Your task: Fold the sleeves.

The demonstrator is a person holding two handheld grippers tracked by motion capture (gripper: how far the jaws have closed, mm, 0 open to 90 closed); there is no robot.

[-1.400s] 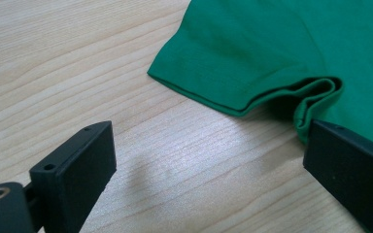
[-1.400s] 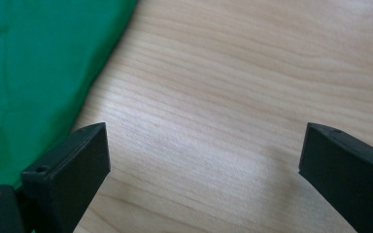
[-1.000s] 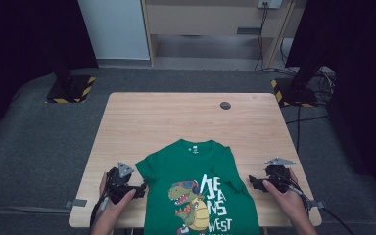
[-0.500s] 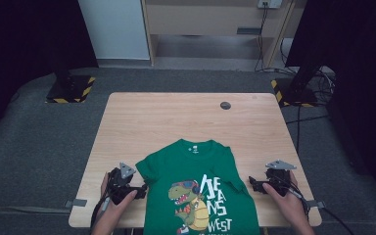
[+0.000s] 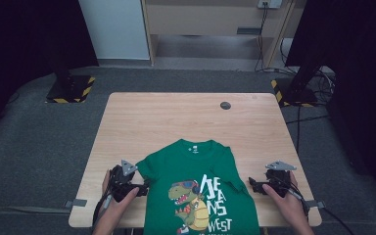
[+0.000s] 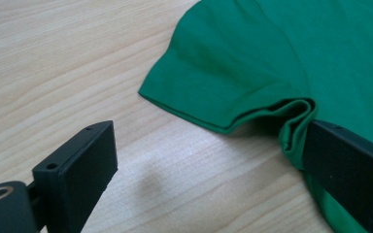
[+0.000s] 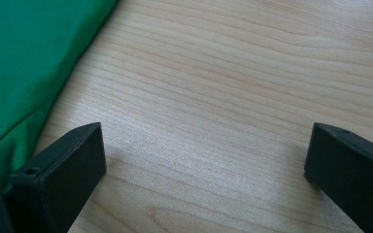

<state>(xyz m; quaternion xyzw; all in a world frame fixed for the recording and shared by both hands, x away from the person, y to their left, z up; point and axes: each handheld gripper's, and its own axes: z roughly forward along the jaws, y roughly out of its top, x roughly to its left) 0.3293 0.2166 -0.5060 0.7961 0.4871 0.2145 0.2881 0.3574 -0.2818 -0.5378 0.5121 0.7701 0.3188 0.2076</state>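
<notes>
Your left tool point(image 6: 209, 165) stands apart at the shirt point(image 5: 196, 186) sleeve point(image 6: 223, 82), probably for pinching; your right tool point(image 7: 204, 170) waits apart over bare tabletop point(image 7: 233, 87).

T-shirt point(image 5: 200, 191) lies flat on the counter point(image 5: 176, 117) at its near edge, collar pointing away. Left gripper point(image 5: 139, 188) sits at the shirt's left sleeve — touching it. Right gripper point(image 5: 251, 184) rests just beside the right side.

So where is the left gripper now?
In the high view the left gripper sits at the table's near left edge, beside the green shirt's sleeve, jaws open.
</notes>
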